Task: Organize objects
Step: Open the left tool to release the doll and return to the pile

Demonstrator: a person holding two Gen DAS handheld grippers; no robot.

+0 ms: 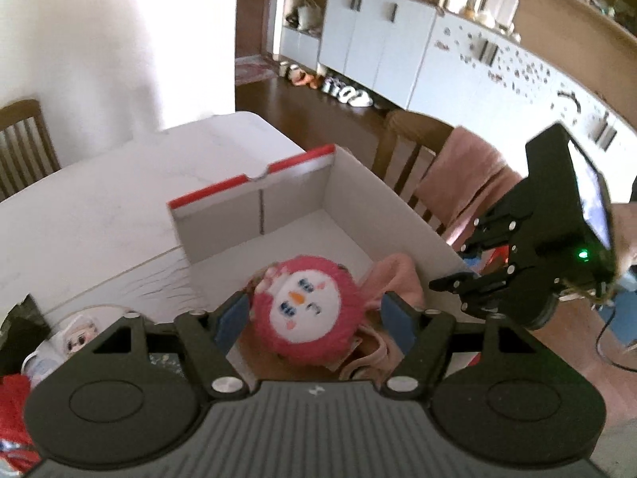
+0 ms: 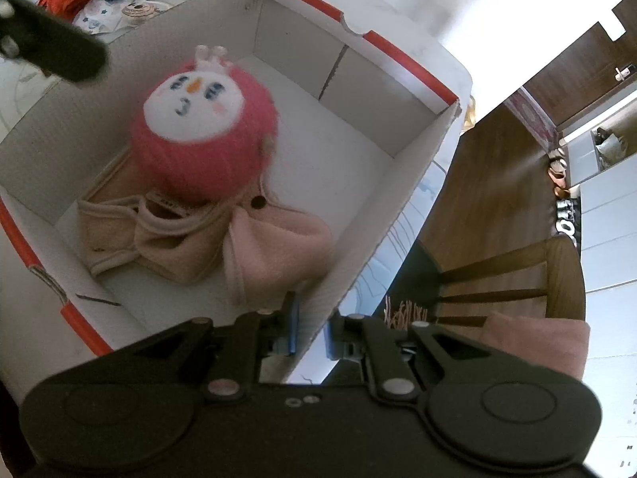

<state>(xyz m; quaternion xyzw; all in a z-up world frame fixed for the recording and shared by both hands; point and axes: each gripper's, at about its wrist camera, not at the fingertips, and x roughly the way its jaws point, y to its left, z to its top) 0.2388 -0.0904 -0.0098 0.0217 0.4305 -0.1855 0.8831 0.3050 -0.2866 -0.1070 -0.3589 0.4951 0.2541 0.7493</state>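
Clutter at the left table edge is hard to read: a red heap [image 1: 14,398], a pale printed item with a cartoon face [image 1: 79,336] and something dark are cut off by the frame and by the left gripper's [image 1: 314,320] black body, and both views are soft with blur. The cardboard box [image 1: 254,207] is white corrugated board with a red-trimmed rim, rectangular and open on top, standing on a white table [image 1: 99,191]; its near wall is hidden in the left wrist view. Inside lies a round plush toy [image 2: 203,127], fuzzy pink-red with a white oval face, orange beak, blue eyes and a small pale tuft, resting on crumpled pink cloth [image 2: 274,251] and a beige ribbed fabric piece [image 2: 131,235] with stitched edges. In the left wrist view the toy appears between the blue-padded fingers [image 1: 233,320], but the jaws stand wide and the pads are clear of it; from the right wrist view that gripper shows only as a dark blurred bar above the box's far corner. The right gripper [image 2: 308,334] is clamped narrow on the box's side wall, one blue pad inside and one outside, with the toy well apart from it across the box floor. Wooden chairs [image 1: 406,147], one draped with pink fabric, stand beside the table.
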